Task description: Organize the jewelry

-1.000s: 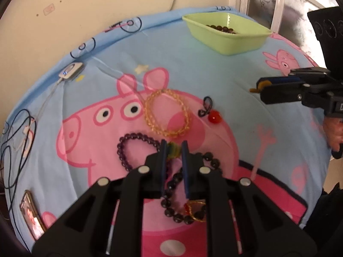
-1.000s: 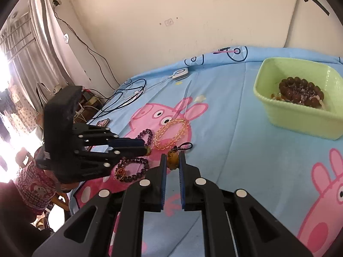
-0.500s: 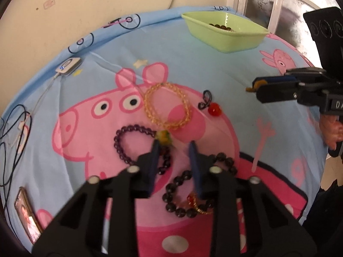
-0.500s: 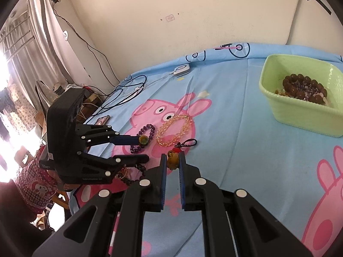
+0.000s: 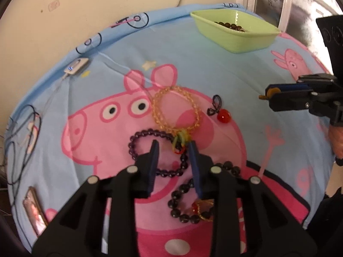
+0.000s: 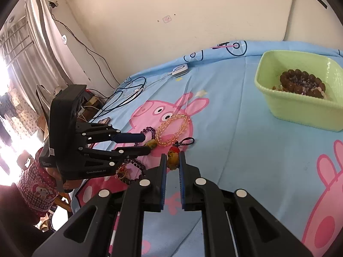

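On the pig-print cloth (image 5: 235,81) lie an amber bead bracelet (image 5: 158,100), a purple bead bracelet (image 5: 139,134), a black bead bracelet (image 5: 179,194) and a red charm on a black cord (image 5: 224,116). My left gripper (image 5: 173,148) hovers over the purple bracelet with its jaws opening. A green-yellow knotted charm (image 5: 181,138) lies on the cloth just past the fingertips, untouched. My right gripper (image 6: 172,156) is shut on a yellow-brown charm (image 6: 172,161), held above the cloth near the red charm (image 6: 174,150). A green tray (image 6: 300,111) with brown beads stands far right.
A white device (image 5: 76,67) with its cable, dark cords (image 5: 21,128) and a phone (image 5: 34,209) lie along the cloth's left edge. The wall and a window close the far side. A person's hand (image 5: 336,137) holds the right gripper (image 5: 270,94).
My left jaws have spread apart and let go of the green-yellow charm, which now rests on the cloth by the amber bracelet. The right gripper has stayed put with its charm.
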